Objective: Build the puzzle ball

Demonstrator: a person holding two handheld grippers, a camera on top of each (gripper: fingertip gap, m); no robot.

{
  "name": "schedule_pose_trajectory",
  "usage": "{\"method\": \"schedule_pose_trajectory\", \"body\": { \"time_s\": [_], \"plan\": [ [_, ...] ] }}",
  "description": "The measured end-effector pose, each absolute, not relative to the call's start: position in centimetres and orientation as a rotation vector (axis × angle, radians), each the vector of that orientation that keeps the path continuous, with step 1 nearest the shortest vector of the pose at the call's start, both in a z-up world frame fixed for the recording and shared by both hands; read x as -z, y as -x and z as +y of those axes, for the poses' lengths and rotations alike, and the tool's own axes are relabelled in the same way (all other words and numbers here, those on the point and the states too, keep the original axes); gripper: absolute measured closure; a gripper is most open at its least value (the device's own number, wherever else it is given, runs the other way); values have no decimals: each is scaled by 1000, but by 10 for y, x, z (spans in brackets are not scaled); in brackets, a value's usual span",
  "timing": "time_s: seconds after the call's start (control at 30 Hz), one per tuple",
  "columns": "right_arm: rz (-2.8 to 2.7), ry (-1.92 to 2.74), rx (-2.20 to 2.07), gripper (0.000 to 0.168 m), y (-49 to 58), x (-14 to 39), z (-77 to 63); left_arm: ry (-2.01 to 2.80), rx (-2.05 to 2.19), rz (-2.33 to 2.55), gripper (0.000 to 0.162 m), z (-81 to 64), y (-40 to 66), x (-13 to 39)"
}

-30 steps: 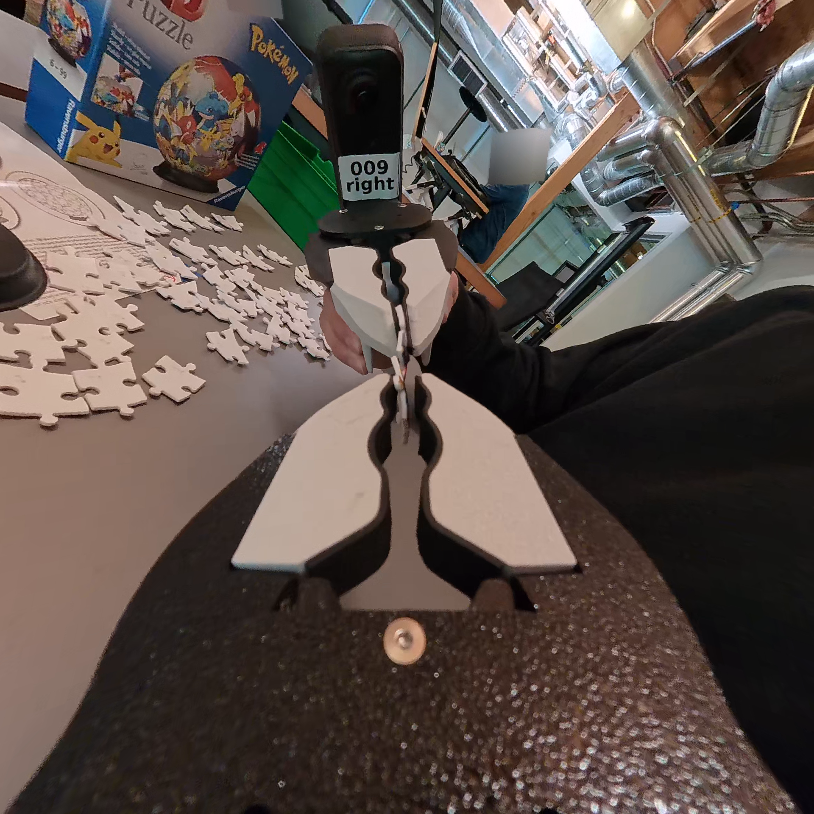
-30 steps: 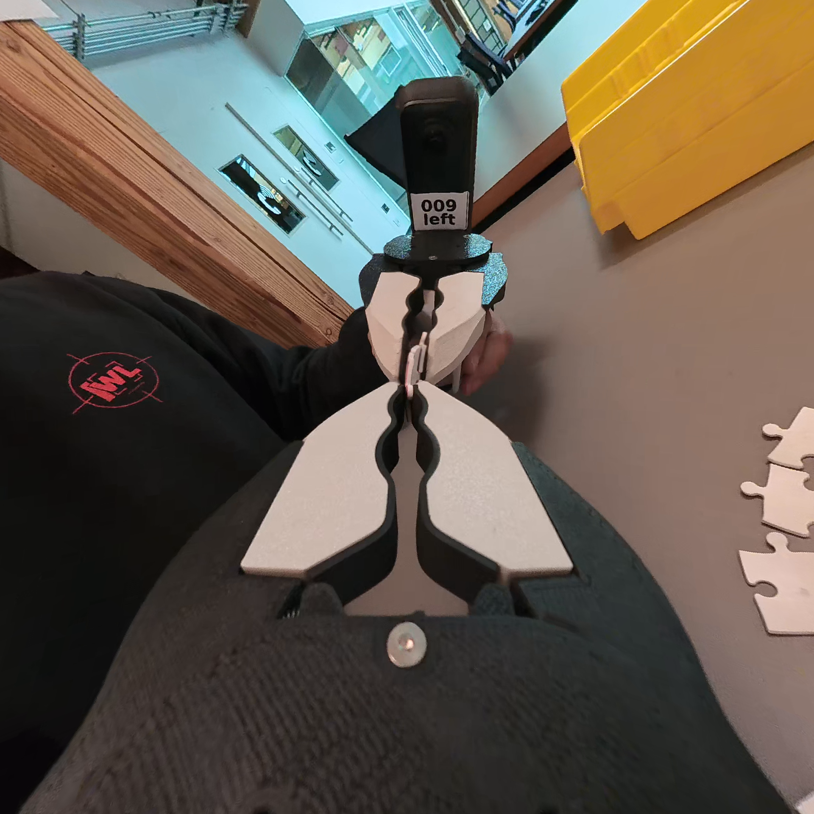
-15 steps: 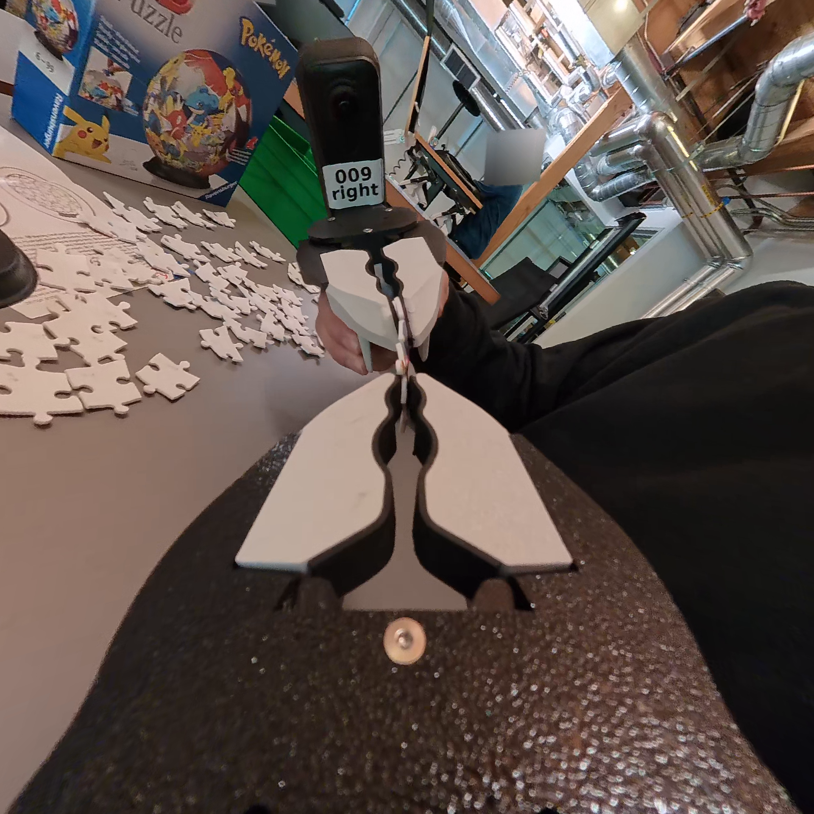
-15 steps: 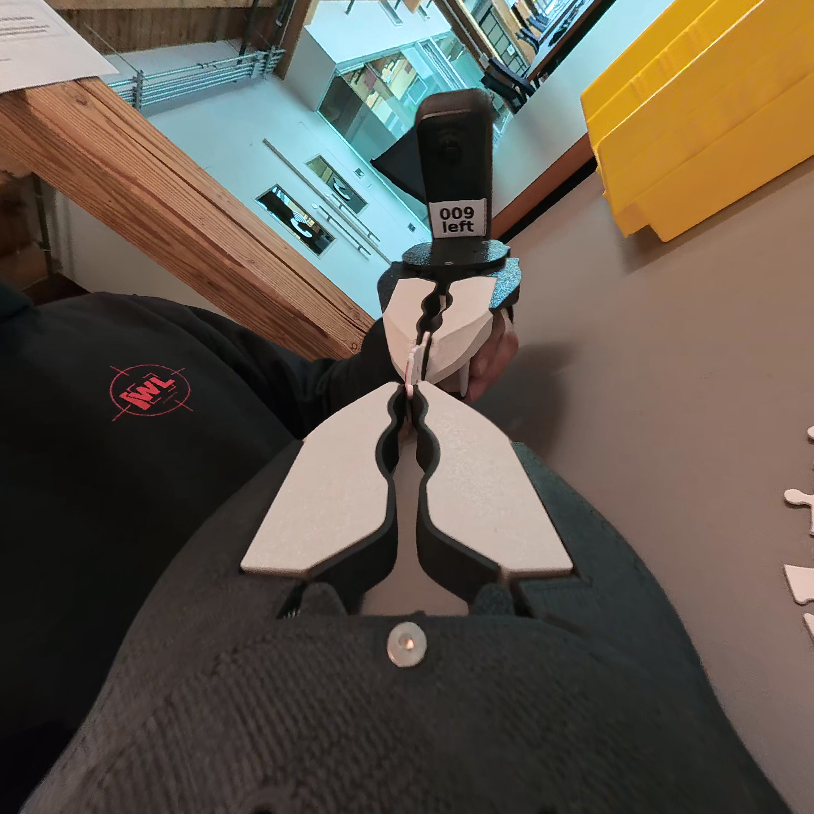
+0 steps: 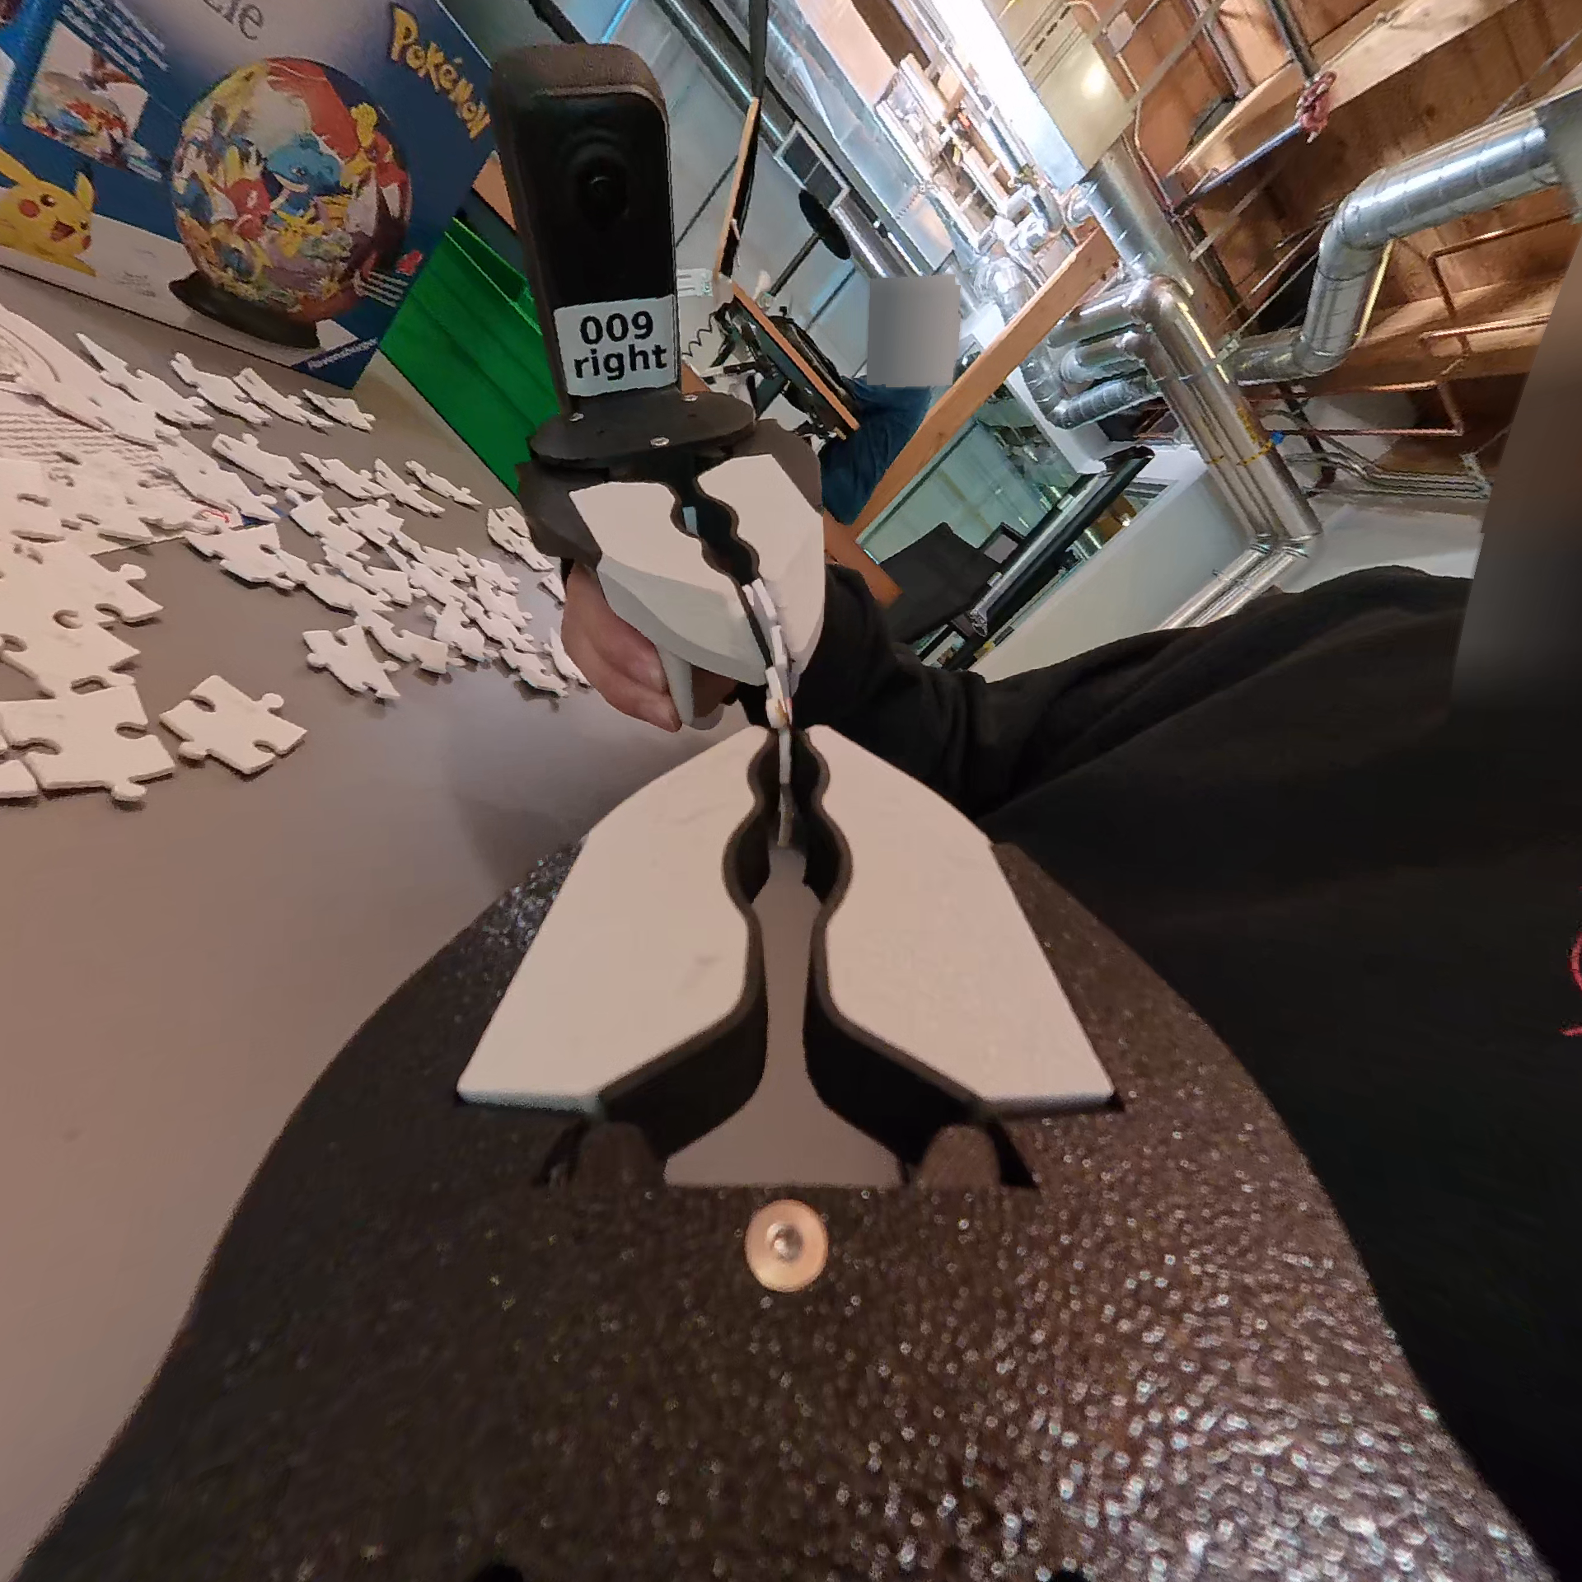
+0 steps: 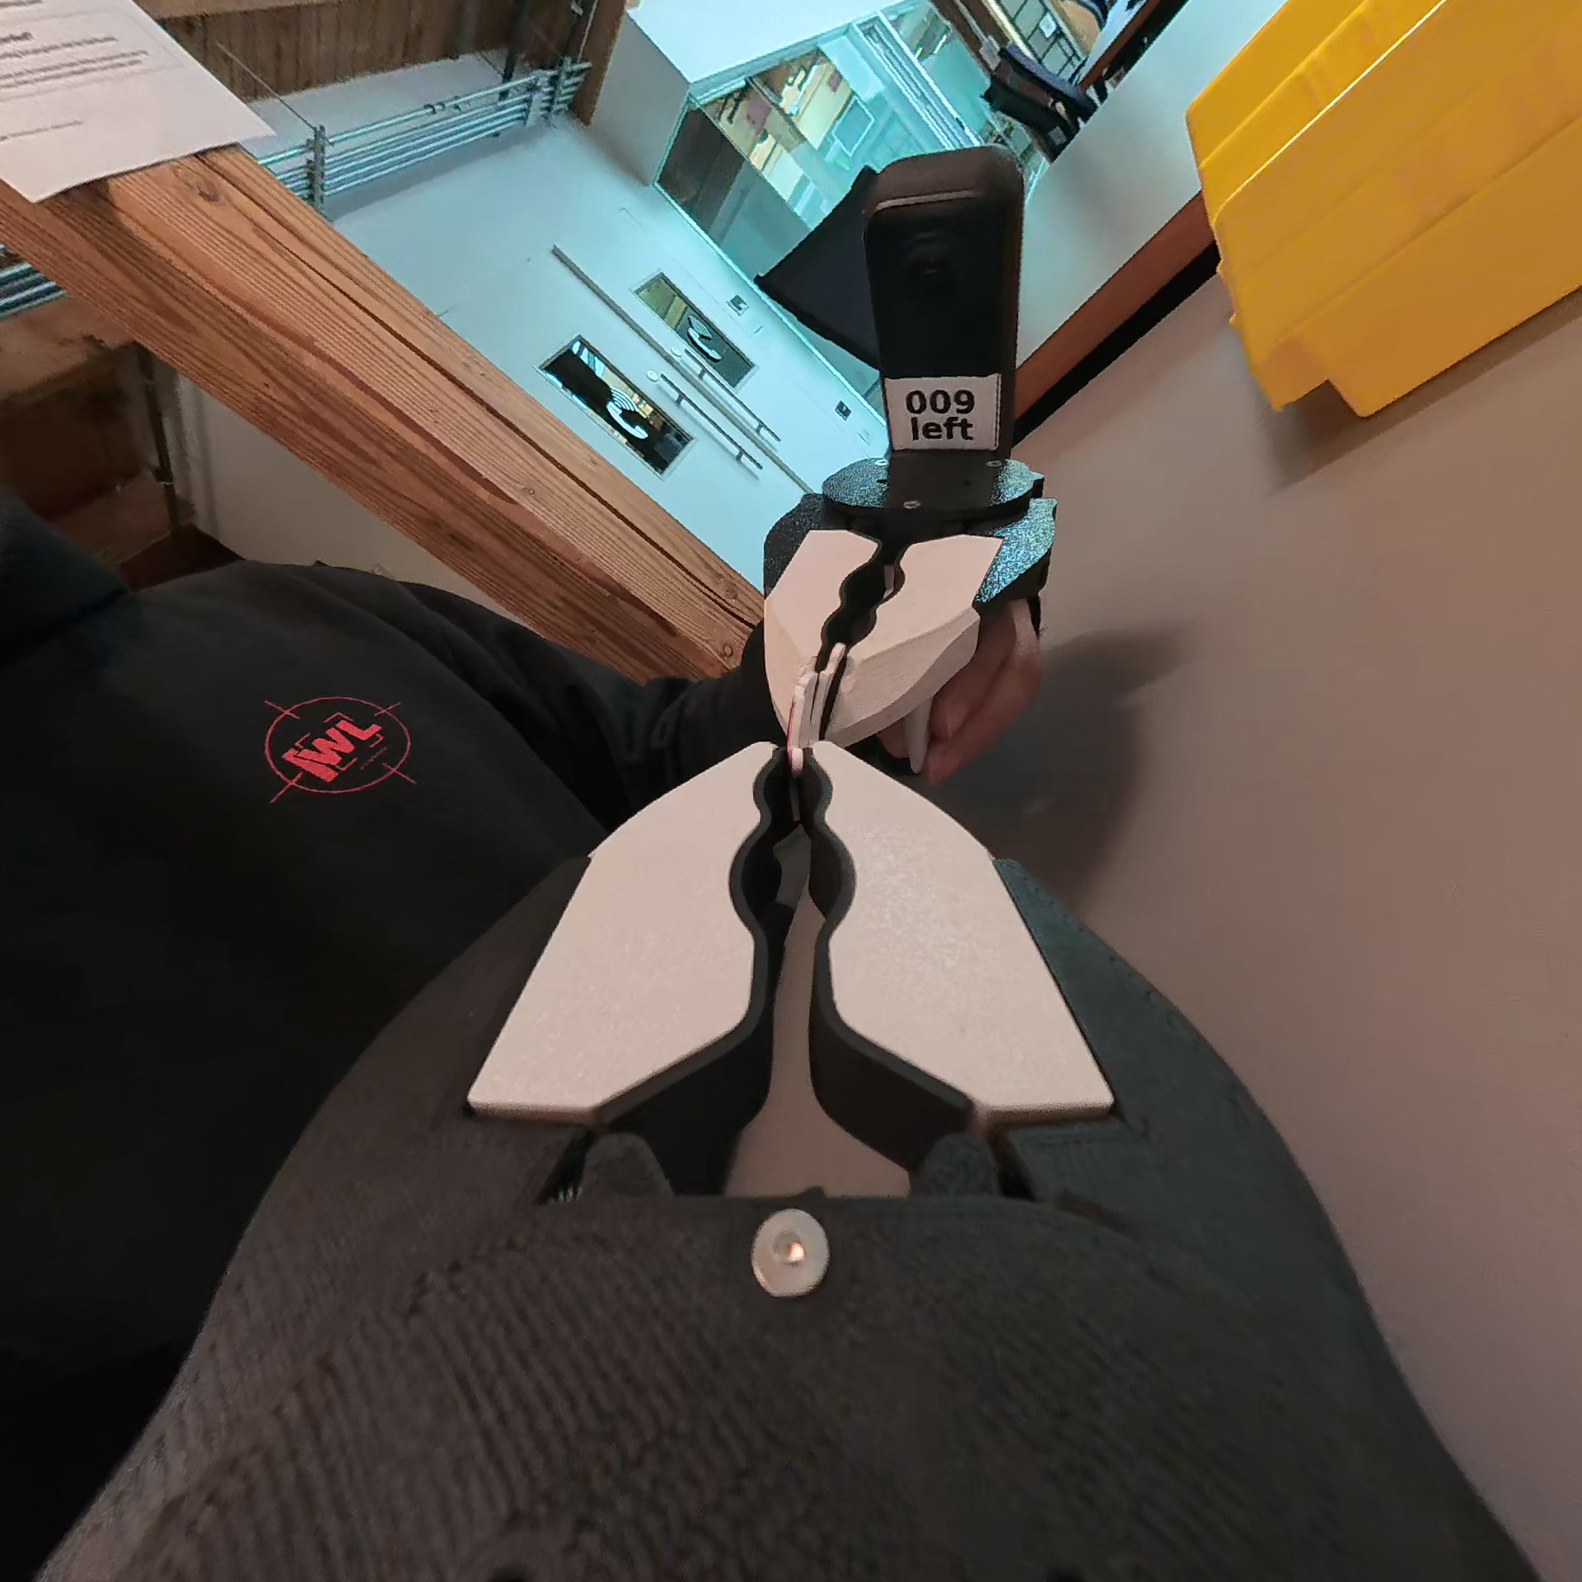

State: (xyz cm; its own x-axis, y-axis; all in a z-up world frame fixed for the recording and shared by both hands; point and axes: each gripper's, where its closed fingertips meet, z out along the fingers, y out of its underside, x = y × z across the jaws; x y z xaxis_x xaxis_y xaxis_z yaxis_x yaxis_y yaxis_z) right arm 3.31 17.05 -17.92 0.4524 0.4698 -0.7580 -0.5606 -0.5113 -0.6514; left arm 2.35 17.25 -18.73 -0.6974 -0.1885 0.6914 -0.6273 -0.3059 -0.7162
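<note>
Both grippers face each other tip to tip above the grey table (image 5: 257,899). My left gripper (image 5: 783,740) is shut on a white puzzle piece (image 5: 784,796) held edge-on. My right gripper (image 5: 770,676) is tilted, and it is shut on another white puzzle piece (image 5: 773,633). The two pieces meet edge to edge between the tips. In the right wrist view my right gripper (image 6: 796,753) grips its piece (image 6: 796,775), and the left gripper (image 6: 813,723) holds its piece (image 6: 809,693) against it. Several loose white pieces (image 5: 342,548) lie on the table to the left.
The puzzle box (image 5: 240,171) stands at the back left beside a green crate (image 5: 462,325). Yellow bins (image 6: 1404,214) sit at the far right of the table (image 6: 1284,770). A black-sleeved arm (image 5: 1198,770) fills the right side. A person sits far behind. My two grippers' fingertips are within a few centimetres of each other.
Both grippers have tilted against each other while staying shut, with the pieces still touching. The loose pieces at the right edge of the right wrist view have left the frame.
</note>
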Motion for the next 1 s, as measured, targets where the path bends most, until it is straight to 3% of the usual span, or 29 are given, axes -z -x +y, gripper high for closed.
{"method": "schedule_pose_trajectory", "body": {
  "time_s": [0.13,0.3,1.0],
  "plan": [
    [85,1682,-1245,166,-36,179,171,-1037,-2096,-1619,152,172,-25,184],
    [81,1690,-1222,166,-36,179,171,-1081,-2097,-1650,160,170,-30,187],
    [47,1758,-1205,164,-30,188,171,-1014,-2064,-1780,160,168,-25,194]
  ]
}}
